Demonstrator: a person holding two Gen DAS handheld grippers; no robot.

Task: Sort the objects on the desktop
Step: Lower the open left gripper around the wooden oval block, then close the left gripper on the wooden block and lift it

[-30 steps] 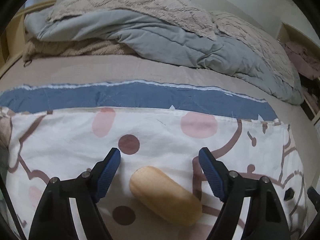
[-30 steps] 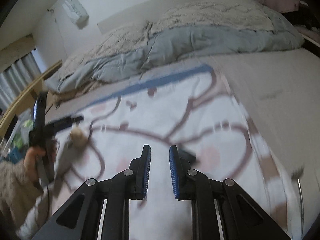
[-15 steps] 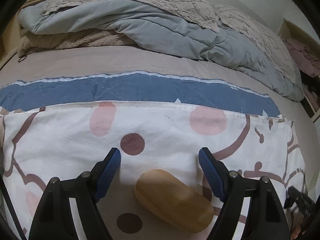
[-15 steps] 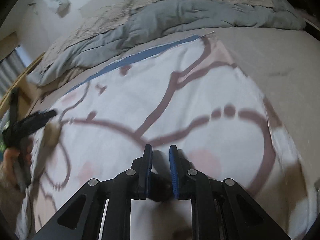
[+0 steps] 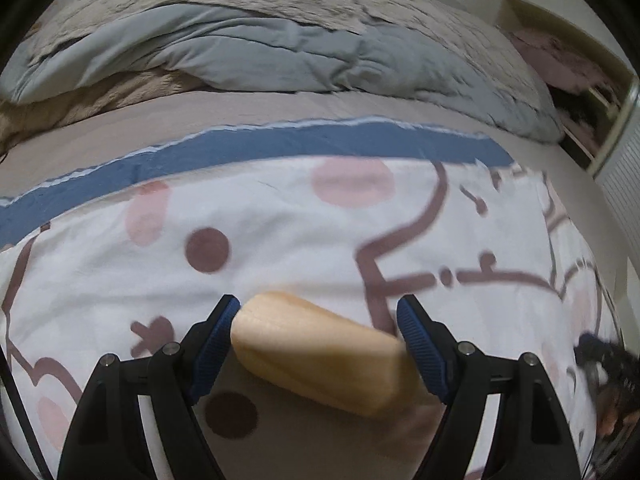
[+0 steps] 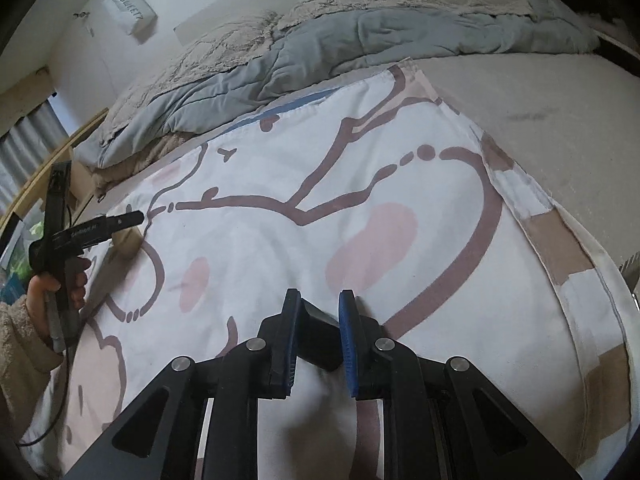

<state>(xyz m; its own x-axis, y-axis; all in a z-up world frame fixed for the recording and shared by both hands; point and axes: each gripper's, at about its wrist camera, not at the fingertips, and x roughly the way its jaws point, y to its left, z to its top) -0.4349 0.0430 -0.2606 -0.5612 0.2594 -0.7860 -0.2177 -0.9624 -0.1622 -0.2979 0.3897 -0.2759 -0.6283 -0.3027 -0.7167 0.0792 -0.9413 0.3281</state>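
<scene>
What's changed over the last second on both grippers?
The right gripper came down onto the patterned sheet and now pinches a small black object. The left gripper rolled and closed in on the tan block, jaws wide around it. The block stayed lying on the sheet.

A smooth, tan wooden block with rounded ends point(image 5: 320, 356) lies on the white bed cover printed with brown lines and pink and brown spots point(image 5: 280, 236). It is elongated and lies slantwise, its nearer-to-the-blue-border end toward the left and its other end lower right. It sits just past a dark brown spot of the cover's print, well apart from the cover's blue border. In the right wrist view the same block shows small and pale point(image 6: 127, 240) near the cover's left edge.

A small, flat, black box-shaped object point(image 6: 318, 338) is toward the cover's near right part, close to a curved brown line; its material cannot be told.
</scene>
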